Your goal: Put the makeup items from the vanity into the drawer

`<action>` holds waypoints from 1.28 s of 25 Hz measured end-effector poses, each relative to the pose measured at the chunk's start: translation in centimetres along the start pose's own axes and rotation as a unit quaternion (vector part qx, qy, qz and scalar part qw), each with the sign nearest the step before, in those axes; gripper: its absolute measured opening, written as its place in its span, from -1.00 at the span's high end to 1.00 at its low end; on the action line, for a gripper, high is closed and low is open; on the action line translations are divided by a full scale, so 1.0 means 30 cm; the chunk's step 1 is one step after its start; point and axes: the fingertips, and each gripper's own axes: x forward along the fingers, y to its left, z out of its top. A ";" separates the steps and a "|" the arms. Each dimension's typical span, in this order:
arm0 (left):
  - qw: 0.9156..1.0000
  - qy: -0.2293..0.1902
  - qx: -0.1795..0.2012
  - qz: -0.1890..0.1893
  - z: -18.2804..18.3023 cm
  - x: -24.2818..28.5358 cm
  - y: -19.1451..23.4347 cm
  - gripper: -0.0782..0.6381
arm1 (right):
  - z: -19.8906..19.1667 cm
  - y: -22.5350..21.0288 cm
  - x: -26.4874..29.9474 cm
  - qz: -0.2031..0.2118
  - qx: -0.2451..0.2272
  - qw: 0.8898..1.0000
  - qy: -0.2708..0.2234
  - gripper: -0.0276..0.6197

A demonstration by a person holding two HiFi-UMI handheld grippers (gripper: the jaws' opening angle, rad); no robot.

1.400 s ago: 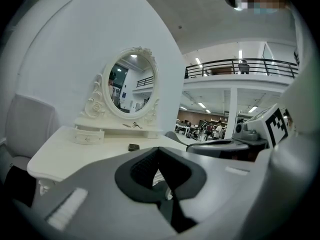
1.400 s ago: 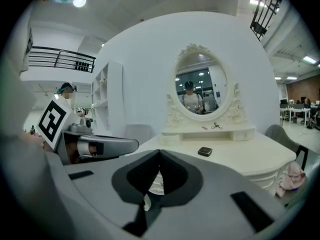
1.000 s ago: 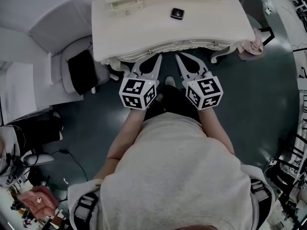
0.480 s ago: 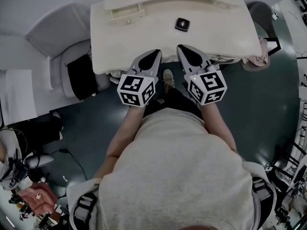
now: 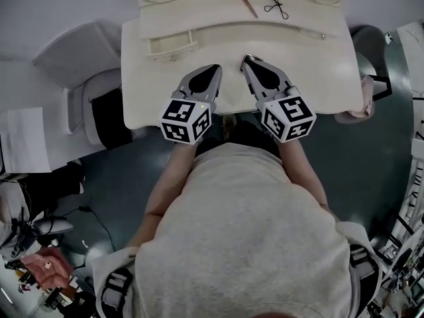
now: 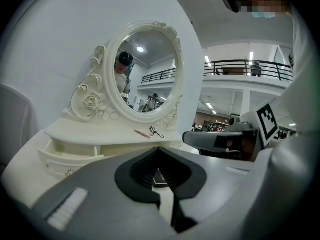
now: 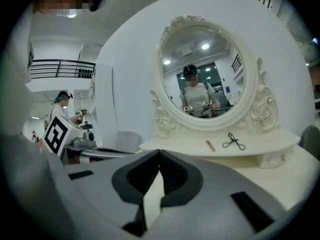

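The cream vanity (image 5: 159, 91) fills the top of the head view. On its raised shelf lie a pink stick (image 5: 249, 6) and a black eyelash curler (image 5: 277, 5), also seen as the stick (image 7: 210, 145) and curler (image 7: 233, 142) in the right gripper view. A small drawer (image 5: 171, 45) stands pulled out at the shelf's left. My left gripper (image 5: 216, 67) and right gripper (image 5: 245, 58) hover side by side over the tabletop, both shut and empty. Through the left gripper (image 6: 159, 149) a small dark compact (image 6: 159, 177) shows on the tabletop. The right gripper (image 7: 160, 151) points at the mirror.
An oval mirror (image 7: 202, 74) with a carved frame rises behind the shelf. A grey chair (image 5: 73, 58) stands left of the vanity and a pink cloth (image 5: 361, 105) hangs at its right edge. A second small drawer (image 7: 274, 158) sits at the shelf's right.
Both grippers have moved forward from the vanity's front edge to over its tabletop. The black compact, plain in the head view before, is now hidden by the right gripper.
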 end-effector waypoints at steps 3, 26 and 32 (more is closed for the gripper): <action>1.000 -0.004 -0.003 0.007 0.030 0.055 0.022 0.76 | 0.025 -0.036 0.040 0.017 -0.007 1.000 0.000 0.89; 0.997 0.059 -0.043 0.030 -0.072 0.172 0.086 0.76 | -0.093 -0.226 0.106 0.019 0.038 0.997 0.060 0.87; 0.996 0.070 -0.048 0.003 -0.080 0.178 0.090 0.76 | -0.070 -0.208 0.124 0.012 0.022 0.998 0.063 0.66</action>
